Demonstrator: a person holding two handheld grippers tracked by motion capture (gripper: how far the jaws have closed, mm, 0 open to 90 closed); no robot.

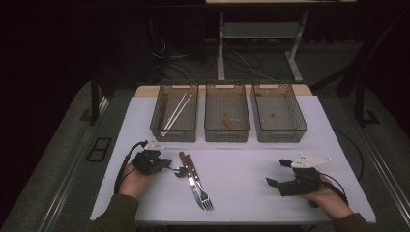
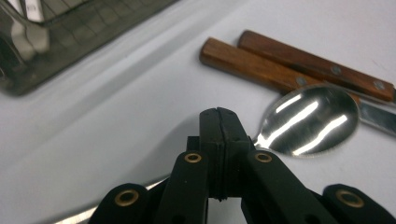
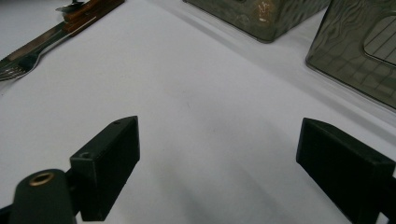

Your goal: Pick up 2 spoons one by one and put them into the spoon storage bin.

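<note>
Spoon (image 1: 179, 171) on the white tabletop (image 1: 251, 164), bowl up, just beside the tip of the left tool (image 1: 164, 163). Lies to that tool's right in the high view, bowl touching or overlapping the two wooden handles (image 2: 299, 65) beyond it, long axis seemingly running back under the tool: a strip of bright metal at the lower left of the left gripper view, likely the handle.

Left tool (image 2: 218, 116) pressed together, no gap and nothing visibly pinched between the pads. Would probably need spreading first, then closing across the thin neck behind the bowl.

Right tool (image 1: 278, 172) spread wide, resting low over bare tabletop, well apart from the spoon; left hand clearly the nearer.

Fork (image 1: 206, 202) lying with tines toward the person, alongside a second wood-handled piece.

Three clear bins in a row at the far side. Left bin (image 1: 153, 126): pale chopsticks (image 1: 178, 112), laid slantwise. Middle bin (image 1: 227, 135): a short brown wooden piece (image 1: 227, 121), too small to name. Right bin (image 1: 279, 136): only a small dark speck visible.
</note>
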